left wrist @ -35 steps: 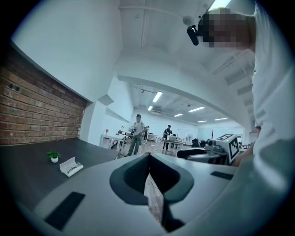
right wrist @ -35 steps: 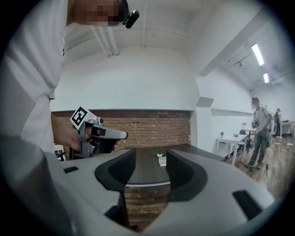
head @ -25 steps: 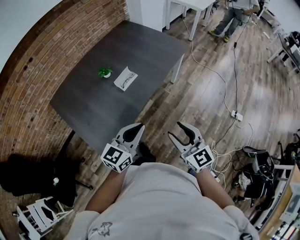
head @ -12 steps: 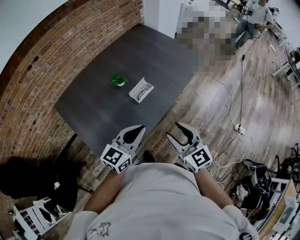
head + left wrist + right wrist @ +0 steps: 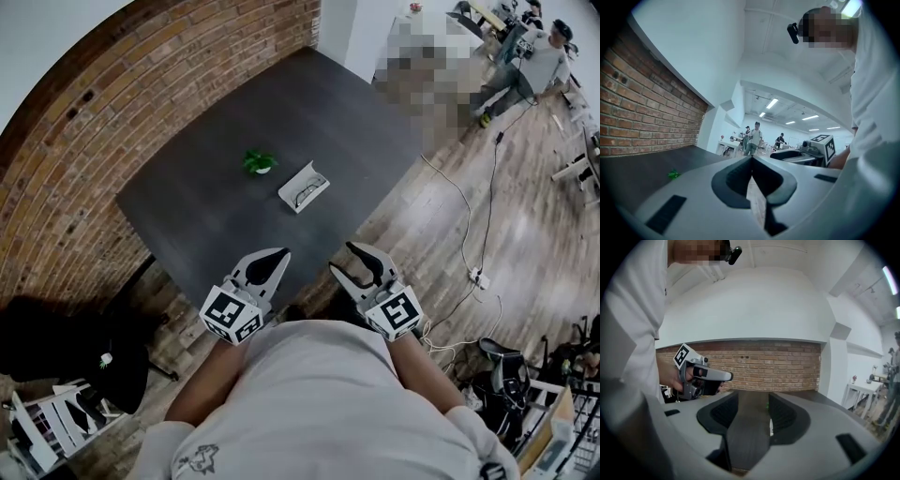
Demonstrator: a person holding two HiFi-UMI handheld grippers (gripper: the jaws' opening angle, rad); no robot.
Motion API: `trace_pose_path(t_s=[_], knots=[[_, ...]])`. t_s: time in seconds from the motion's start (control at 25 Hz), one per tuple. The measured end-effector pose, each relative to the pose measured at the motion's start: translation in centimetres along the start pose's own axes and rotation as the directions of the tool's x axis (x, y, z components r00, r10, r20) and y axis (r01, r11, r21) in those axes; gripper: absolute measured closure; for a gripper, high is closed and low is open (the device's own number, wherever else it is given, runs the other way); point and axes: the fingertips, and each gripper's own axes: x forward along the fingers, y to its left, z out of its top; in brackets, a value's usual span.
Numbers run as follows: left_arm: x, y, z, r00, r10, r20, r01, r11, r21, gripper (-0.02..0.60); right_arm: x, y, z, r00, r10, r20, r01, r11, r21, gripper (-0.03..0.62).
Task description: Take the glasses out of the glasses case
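An open white glasses case (image 5: 305, 187) lies on the dark grey table (image 5: 216, 216), with dark-framed glasses inside it. Both grippers hover over the floor at the table's near edge, well short of the case. My left gripper (image 5: 274, 255) is shut and holds nothing; its jaws meet at the tips (image 5: 751, 159). My right gripper (image 5: 349, 261) is open and empty, with a clear gap between its jaws (image 5: 753, 401). In the right gripper view, a white sliver of the case (image 5: 771, 425) shows beside the right jaw.
A small green potted plant (image 5: 260, 162) stands just left of the case. A brick wall (image 5: 141, 84) runs along the table's far left side. White cables (image 5: 469, 225) trail over the wooden floor at right, where a person (image 5: 525, 66) stands far off. A dark chair (image 5: 66, 347) is at lower left.
The table, case and plant have shifted right and nearer in the head view as I step closer. Both grippers keep the same pose and state.
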Motion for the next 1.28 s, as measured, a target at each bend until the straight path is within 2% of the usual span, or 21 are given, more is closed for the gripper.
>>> trace_pose_path(t_s=[0.4, 0.56, 0.72, 0.92, 1.08, 1.28], knots=[[0.8, 4.0, 0.5, 0.994, 0.110, 0.017, -0.110, 0.994, -0.021, 0.571, 5.2, -2.3, -0.2, 0.991, 0.135, -0.024, -0.136, 0.991, -0.021, 0.407], [1.5, 5.5, 1.0, 0.984, 0.178, 0.015, -0.177, 0.984, -0.033, 0.571, 7.7, -4.6, -0.6, 0.980, 0.197, -0.028, -0.197, 0.980, -0.007, 0.408], [2.2, 7.5, 0.8, 0.965, 0.261, 0.009, -0.260, 0.964, -0.052, 0.571, 10.4, -6.6, -1.1, 0.959, 0.278, -0.049, -0.279, 0.960, -0.016, 0.410], [4.0, 9.8, 0.6, 0.933, 0.359, 0.003, -0.358, 0.930, -0.088, 0.571, 13.4, -9.7, -1.9, 0.922, 0.376, -0.096, -0.381, 0.923, -0.046, 0.412], [5.9, 10.9, 0.2, 0.903, 0.430, -0.001, -0.428, 0.897, -0.111, 0.571, 14.8, -11.4, -3.0, 0.863, 0.475, -0.171, -0.493, 0.866, -0.082, 0.418], [7.8, 11.7, -0.9, 0.862, 0.507, -0.012, -0.505, 0.855, -0.121, 0.571, 16.7, -13.7, -5.4, 0.795, 0.566, -0.219, -0.597, 0.794, -0.117, 0.424]])
